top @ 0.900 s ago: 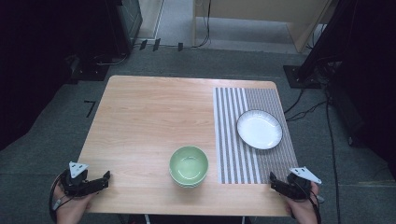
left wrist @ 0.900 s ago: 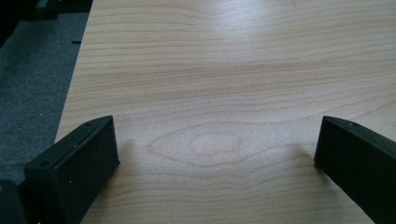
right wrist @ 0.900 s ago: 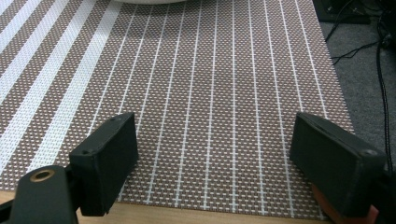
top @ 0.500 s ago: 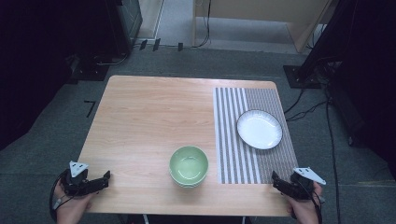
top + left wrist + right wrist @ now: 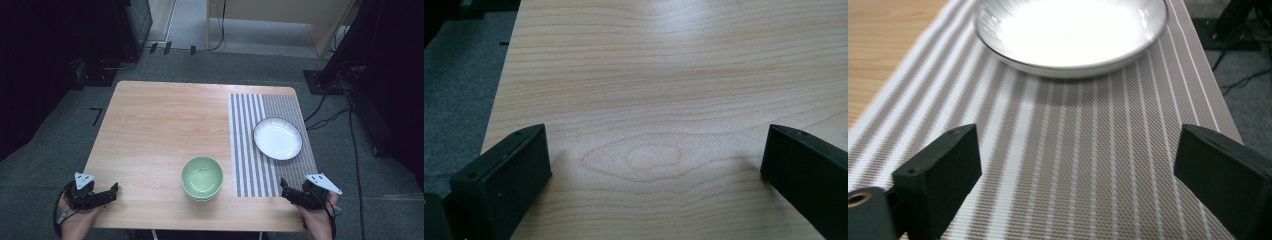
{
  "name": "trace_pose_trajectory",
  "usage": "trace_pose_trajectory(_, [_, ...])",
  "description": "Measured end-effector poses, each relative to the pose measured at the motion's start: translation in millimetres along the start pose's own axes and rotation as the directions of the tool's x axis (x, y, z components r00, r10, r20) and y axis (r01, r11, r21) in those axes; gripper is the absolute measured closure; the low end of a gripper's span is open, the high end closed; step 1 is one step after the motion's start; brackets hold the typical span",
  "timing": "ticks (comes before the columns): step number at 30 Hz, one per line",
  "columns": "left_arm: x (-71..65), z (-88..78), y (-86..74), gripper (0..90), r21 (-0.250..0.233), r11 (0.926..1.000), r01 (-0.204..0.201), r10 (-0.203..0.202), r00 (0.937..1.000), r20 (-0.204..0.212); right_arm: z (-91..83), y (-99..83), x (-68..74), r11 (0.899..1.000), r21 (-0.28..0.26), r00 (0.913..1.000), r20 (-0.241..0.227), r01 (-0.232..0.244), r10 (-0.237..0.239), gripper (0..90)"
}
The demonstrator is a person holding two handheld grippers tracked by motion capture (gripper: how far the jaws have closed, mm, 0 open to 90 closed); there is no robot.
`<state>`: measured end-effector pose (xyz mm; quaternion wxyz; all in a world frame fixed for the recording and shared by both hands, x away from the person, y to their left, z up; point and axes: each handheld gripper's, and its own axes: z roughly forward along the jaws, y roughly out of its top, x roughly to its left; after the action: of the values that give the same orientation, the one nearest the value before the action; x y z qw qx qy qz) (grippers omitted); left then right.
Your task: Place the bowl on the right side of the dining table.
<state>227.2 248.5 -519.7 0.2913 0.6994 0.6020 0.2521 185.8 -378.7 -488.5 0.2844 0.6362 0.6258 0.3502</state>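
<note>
Both hands sat low and well apart, left gripper (image 5: 112,190) and right gripper (image 5: 284,186) gaping wide, nothing between the jaws

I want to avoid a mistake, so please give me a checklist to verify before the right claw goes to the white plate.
1. Right claw open and holding nothing: ok.
2. White plate straight ahead of the right claw: ok.
3. Striped mat between claw and plate free of things: ok.
4. Plate lies fully on the mat: ok.
5. Left claw open, over the bare table, away from the plate: ok.
6. Green bowl off the mat, outside the right claw's path: ok.
</note>
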Motion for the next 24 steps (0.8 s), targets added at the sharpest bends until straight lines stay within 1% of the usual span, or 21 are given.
trace_pose_trajectory(2, [-0.1,0.1,0.2,0.0,0.000,1.0000,0.001,-0.001,1.0000,0.000,-1.8,4.2,8.3,1.000,-0.015,0.9999,-0.013,0.005,-0.005,5.8])
trace_pose_trajectory(3, [-0.2,0.1,0.3,0.0,0.001,1.0000,0.001,-0.001,1.0000,0.000,-2.8,6.3,12.0,1.000,-0.018,0.9996,-0.027,0.009,-0.009,5.9])
trace_pose_trajectory(4, [-0.4,0.3,0.4,0.0,0.000,1.0000,0.003,-0.003,1.0000,0.000,-4.7,10.1,19.2,1.000,-0.025,0.9986,-0.051,0.014,-0.015,5.9])
trace_pose_trajectory(5, [-0.4,0.3,0.4,0.0,0.000,1.0000,0.003,-0.003,1.0000,0.000,-4.7,10.1,19.2,1.000,-0.025,0.9986,-0.051,0.014,-0.015,5.9])
trace_pose_trajectory(6, [-0.4,0.3,0.4,0.0,0.000,1.0000,0.002,-0.002,1.0000,0.000,-7.2,13.5,27.4,0.999,-0.042,0.9973,-0.067,0.027,-0.030,6.2])
trace_pose_trajectory(7, [-0.4,0.3,0.4,0.0,0.000,1.0000,0.002,-0.002,1.0000,0.000,-7.2,13.5,27.4,0.999,-0.042,0.9973,-0.067,0.027,-0.030,6.2])
trace_pose_trajectory(9, [-0.4,0.3,0.4,0.0,0.000,1.0000,0.002,-0.002,1.0000,0.000,-9.6,16.4,35.0,0.998,-0.057,0.9963,-0.076,0.036,-0.041,6.4])
trace_pose_trajectory(13, [-0.4,0.3,0.4,0.0,0.000,1.0000,0.003,-0.003,1.0000,0.000,-10.8,22.2,47.3,0.997,-0.062,0.9933,-0.104,0.044,-0.050,6.5])
trace_pose_trajectory(14, [-0.4,0.3,0.4,0.0,0.000,1.0000,0.002,-0.002,1.0000,0.000,-10.3,24.6,53.1,0.997,-0.059,0.9921,-0.114,0.046,-0.052,6.6])
trace_pose_trajectory(15, [-0.4,0.3,0.4,0.0,0.000,1.0000,0.002,-0.002,1.0000,0.000,-10.3,24.6,53.1,0.997,-0.059,0.9921,-0.114,0.046,-0.052,6.6])
trace_pose_trajectory(16, [-0.4,0.3,0.4,0.0,0.000,1.0000,0.002,-0.002,1.0000,0.000,-9.0,26.6,58.0,0.997,-0.055,0.9911,-0.122,0.049,-0.055,6.6])
trace_pose_trajectory(17, [-0.4,0.3,0.4,0.0,0.000,1.0000,0.002,-0.002,1.0000,0.000,-9.0,26.6,58.0,0.997,-0.055,0.9911,-0.122,0.049,-0.055,6.6])
trace_pose_trajectory(18, [-0.5,0.2,0.3,0.0,0.000,1.0000,0.003,-0.003,1.0000,-0.002,-8.0,28.8,62.6,0.997,-0.053,0.9899,-0.130,0.050,-0.056,6.6])
trace_pose_trajectory(19, [-0.5,0.2,0.3,0.0,0.000,1.0000,0.003,-0.003,1.0000,-0.002,-8.0,28.8,62.6,0.997,-0.053,0.9899,-0.130,0.050,-0.056,6.6])
trace_pose_trajectory(22, [-1.4,0.0,0.6,0.0,0.002,1.0000,0.001,-0.001,1.0000,-0.004,-7.7,33.0,69.1,0.996,-0.062,0.9890,-0.133,0.057,-0.065,6.7])
trace_pose_trajectory(24, [-2.7,-0.5,1.0,0.0,-0.003,1.0000,-0.009,0.009,0.9998,-0.018,-8.1,35.0,71.7,0.996,-0.065,0.9884,-0.135,0.060,-0.068,6.7])
